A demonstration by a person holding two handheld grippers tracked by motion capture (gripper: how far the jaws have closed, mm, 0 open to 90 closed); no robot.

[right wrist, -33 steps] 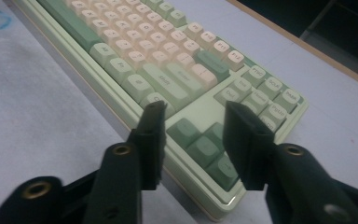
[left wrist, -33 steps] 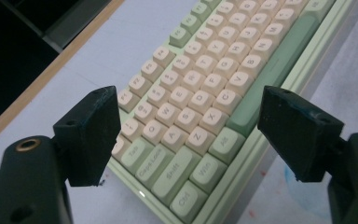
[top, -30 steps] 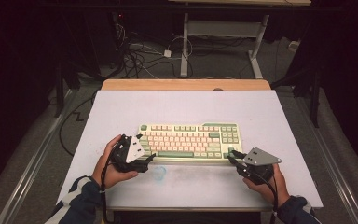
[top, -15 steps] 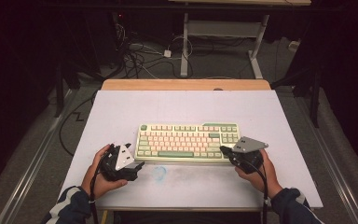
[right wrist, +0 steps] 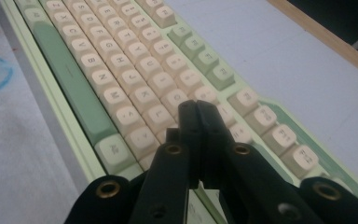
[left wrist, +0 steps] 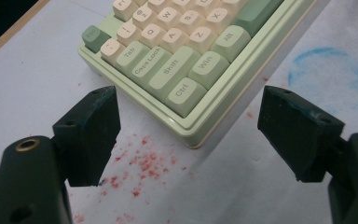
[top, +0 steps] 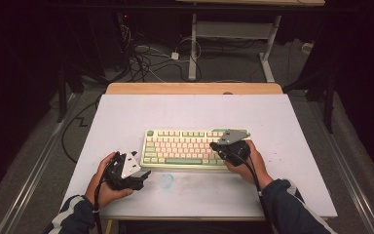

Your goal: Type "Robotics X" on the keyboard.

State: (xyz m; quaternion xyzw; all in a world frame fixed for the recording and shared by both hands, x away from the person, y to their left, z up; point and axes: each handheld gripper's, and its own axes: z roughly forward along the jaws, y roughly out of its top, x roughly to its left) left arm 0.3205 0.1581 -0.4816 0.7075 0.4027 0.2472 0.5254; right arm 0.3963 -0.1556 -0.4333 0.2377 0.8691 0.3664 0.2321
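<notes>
Jaws pressed together on the right gripper (top: 219, 145), tip hovering right over the keyboard (top: 185, 146)'s right-hand keys, while the left gripper (top: 143, 174) sits spread wide just off its near-left corner, so the right one's clearly closer.

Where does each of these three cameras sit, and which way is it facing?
High view: above the table's near side, looking forward and down; forearms, left hand-held gripper, right hand-held gripper.
Left gripper view: on that gripper, facing the keyboard's Ctrl corner; two spread jaws.
Right gripper view: low over the keys; jaws shut together.
All share the keyboard.
</notes>
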